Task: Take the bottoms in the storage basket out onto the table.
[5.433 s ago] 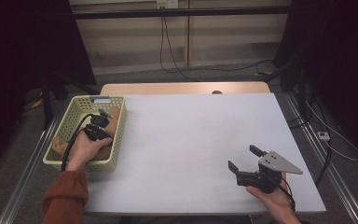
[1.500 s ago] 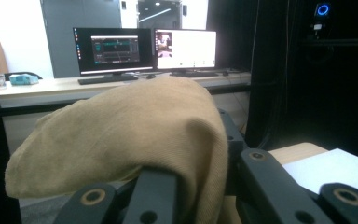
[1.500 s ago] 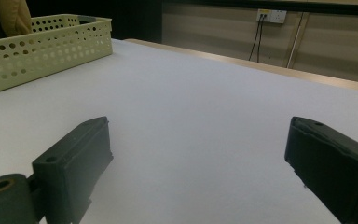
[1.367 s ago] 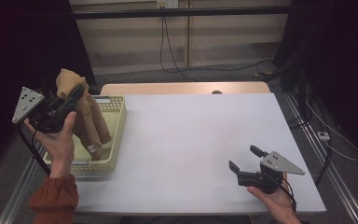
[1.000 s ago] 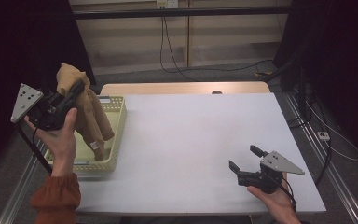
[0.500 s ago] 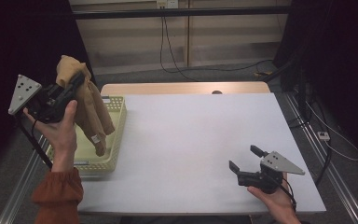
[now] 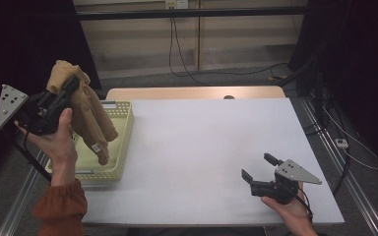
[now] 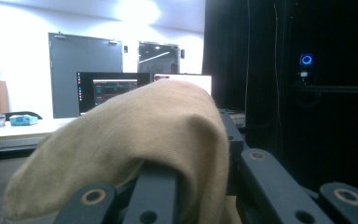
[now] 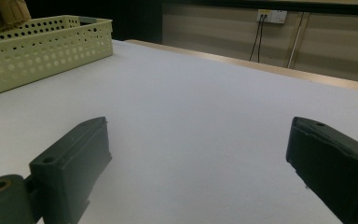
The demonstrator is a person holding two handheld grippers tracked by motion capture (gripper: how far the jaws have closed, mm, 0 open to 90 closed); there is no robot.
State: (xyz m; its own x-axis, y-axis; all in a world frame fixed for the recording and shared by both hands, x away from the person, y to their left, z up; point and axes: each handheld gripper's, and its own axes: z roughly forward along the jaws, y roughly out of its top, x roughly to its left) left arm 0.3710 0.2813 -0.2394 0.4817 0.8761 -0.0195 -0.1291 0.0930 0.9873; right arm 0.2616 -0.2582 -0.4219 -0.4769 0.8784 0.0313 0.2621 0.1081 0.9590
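Observation:
A tan cloth hangs from my left gripper, which is shut on its upper end and held in the air above the left side of the table. The cloth's lower end dangles over the pale yellow perforated basket. In the left gripper view the tan cloth drapes over the black jaws. My right gripper rests on the white table near the front right corner, open with nothing between its jaws. The right gripper view looks past the right gripper to the basket far off.
The basket stands at the table's left edge. A wooden strip runs along the far edge. Cables lie on the floor to the right. A dark curtain hangs behind my left hand.
My left gripper, down inside the basket at first, has lifted the tan cloth out and raised it a little more over the last second. The right gripper has stayed still.

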